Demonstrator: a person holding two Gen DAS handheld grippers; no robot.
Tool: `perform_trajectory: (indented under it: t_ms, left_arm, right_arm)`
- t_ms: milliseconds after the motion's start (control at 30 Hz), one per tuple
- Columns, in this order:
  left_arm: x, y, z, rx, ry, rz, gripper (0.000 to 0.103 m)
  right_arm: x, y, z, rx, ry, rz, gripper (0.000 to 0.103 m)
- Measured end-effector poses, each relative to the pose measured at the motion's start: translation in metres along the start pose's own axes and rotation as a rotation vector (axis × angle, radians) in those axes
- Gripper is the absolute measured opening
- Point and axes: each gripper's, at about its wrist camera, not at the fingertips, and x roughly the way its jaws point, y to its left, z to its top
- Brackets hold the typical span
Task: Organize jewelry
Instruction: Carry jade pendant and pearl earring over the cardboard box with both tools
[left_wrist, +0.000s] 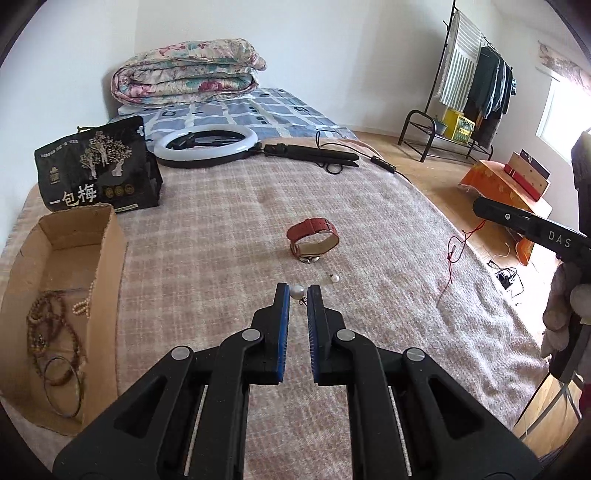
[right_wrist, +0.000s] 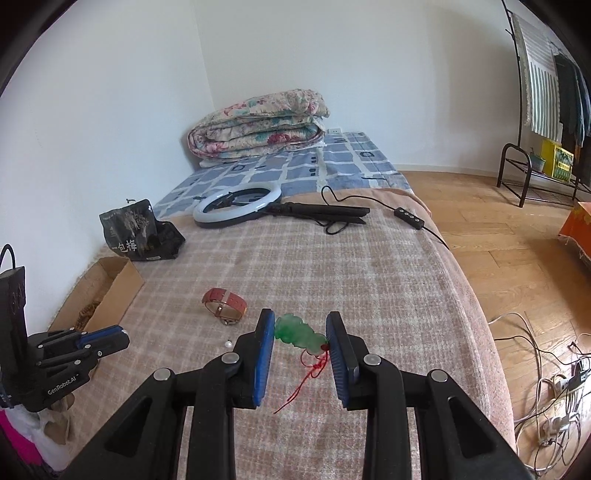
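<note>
The left gripper (left_wrist: 297, 292) is clamped on a pearl earring (left_wrist: 296, 291), the right gripper (right_wrist: 300, 334) on a jade pendant (right_wrist: 298, 334), above a plaid blanket (left_wrist: 229, 236); floor cables (right_wrist: 546, 387) are shown only rightward.

The box (left_wrist: 107, 266) sits at the left edge of the bed (left_wrist: 240, 206), with beads (left_wrist: 48, 325) inside. A bag (left_wrist: 96, 166) stands behind the box. The watch (left_wrist: 313, 240) lies in the middle, a pearl (left_wrist: 334, 278) just before it, the ring light (left_wrist: 205, 144) far behind

The black pouch (left_wrist: 99, 170) reads "一包梅", the right claw (left_wrist: 532, 225) "DAS", the left claw (right_wrist: 107, 341) "GenRobot.AI".
</note>
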Motion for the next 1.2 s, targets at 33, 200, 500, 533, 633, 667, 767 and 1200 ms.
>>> perform_trajectory:
  t_ms: [33, 200, 500, 533, 633, 667, 767, 1200]
  left_arm:
    - [-0.004, 0.006, 0.001, -0.008, -0.003, 0.003, 0.008]
    - [-0.024, 0.030, 0.000, -0.030, -0.026, 0.026, 0.008]
    - [-0.060, 0.081, -0.009, -0.081, -0.060, 0.079, 0.008]
    - [-0.064, 0.087, -0.010, -0.089, -0.063, 0.086, 0.008]
    - [-0.074, 0.107, -0.015, -0.114, -0.069, 0.106, 0.008]
    - [-0.078, 0.115, -0.017, -0.122, -0.071, 0.116, 0.008]
    - [-0.088, 0.135, -0.023, -0.149, -0.077, 0.138, 0.008]
    - [-0.111, 0.206, -0.048, -0.247, -0.068, 0.224, 0.008]
  right_arm:
    - [-0.001, 0.006, 0.002, -0.002, -0.004, 0.008, 0.029]
    - [-0.004, 0.043, 0.013, -0.031, -0.024, 0.052, 0.029]
    - [0.007, 0.128, 0.032, -0.099, -0.043, 0.158, 0.029]
    - [0.009, 0.138, 0.032, -0.108, -0.042, 0.169, 0.029]
    - [0.016, 0.169, 0.034, -0.134, -0.041, 0.207, 0.029]
    - [0.019, 0.179, 0.035, -0.140, -0.041, 0.220, 0.029]
    - [0.026, 0.208, 0.036, -0.156, -0.041, 0.255, 0.029]
    - [0.055, 0.303, 0.030, -0.197, -0.018, 0.395, 0.029]
